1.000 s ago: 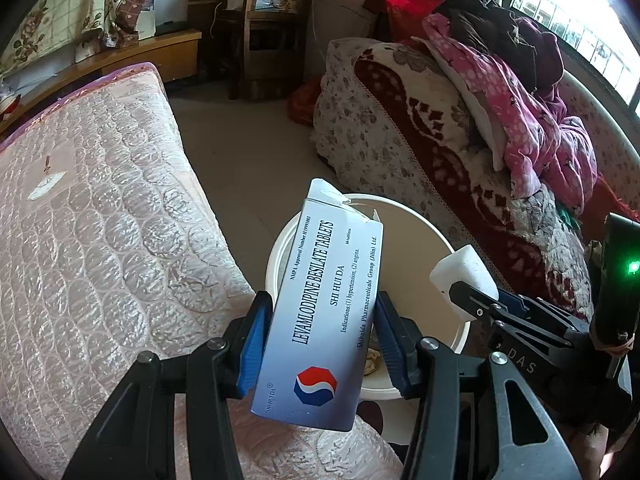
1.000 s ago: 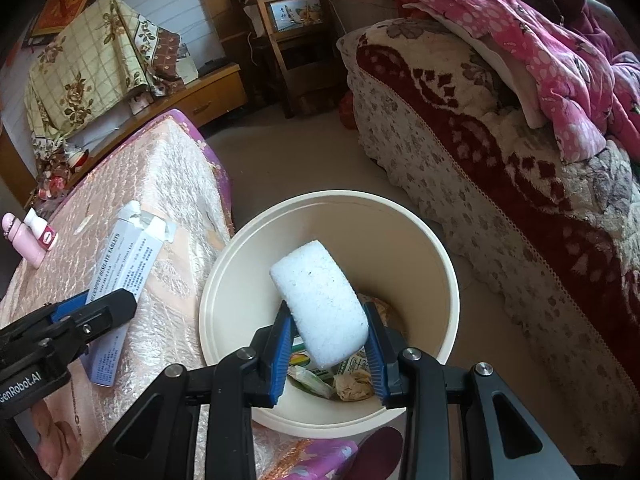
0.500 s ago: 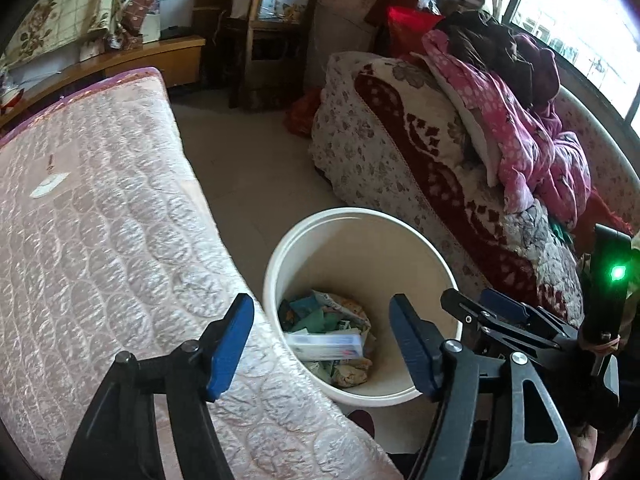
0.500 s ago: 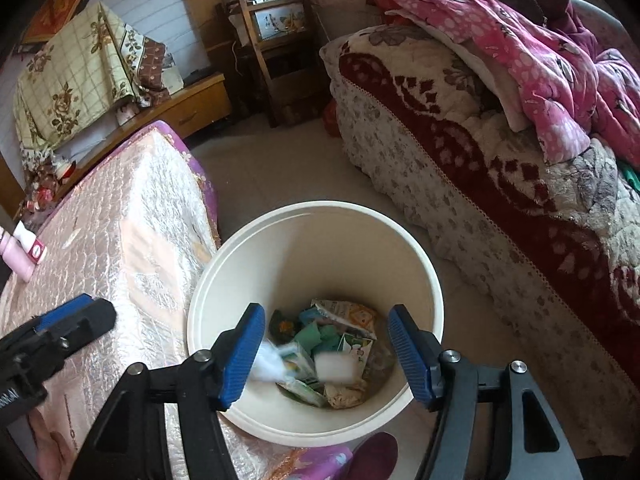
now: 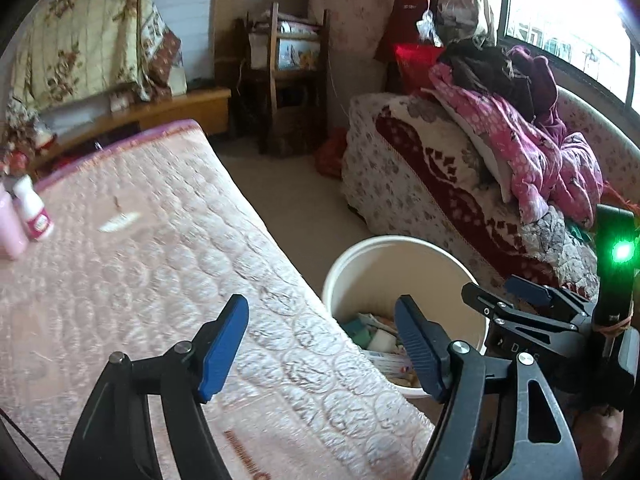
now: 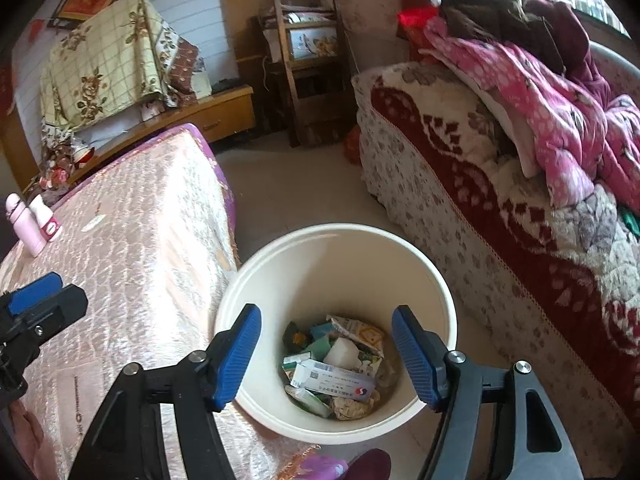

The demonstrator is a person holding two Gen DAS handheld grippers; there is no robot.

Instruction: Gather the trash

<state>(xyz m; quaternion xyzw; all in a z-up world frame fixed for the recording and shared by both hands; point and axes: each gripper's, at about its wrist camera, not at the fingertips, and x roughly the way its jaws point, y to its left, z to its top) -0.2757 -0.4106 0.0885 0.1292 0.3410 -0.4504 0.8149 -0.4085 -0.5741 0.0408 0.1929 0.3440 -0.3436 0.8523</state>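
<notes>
With both the left gripper [image 5: 322, 348] and right gripper [image 6: 326, 356] just opened wide and empty, the tablet box [image 6: 334, 382] and white foam block [image 6: 340, 352] lie in the bin [image 6: 304, 236]: light, crushable, best pinched across flat faces.

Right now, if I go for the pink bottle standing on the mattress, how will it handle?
The pink bottle stands tall and narrow on the soft quilted mattress, so it probably tips at a nudge. Its smooth, rounded body may slip or roll. The white bottle seems to stand close beside it, so it could topple too.
</notes>
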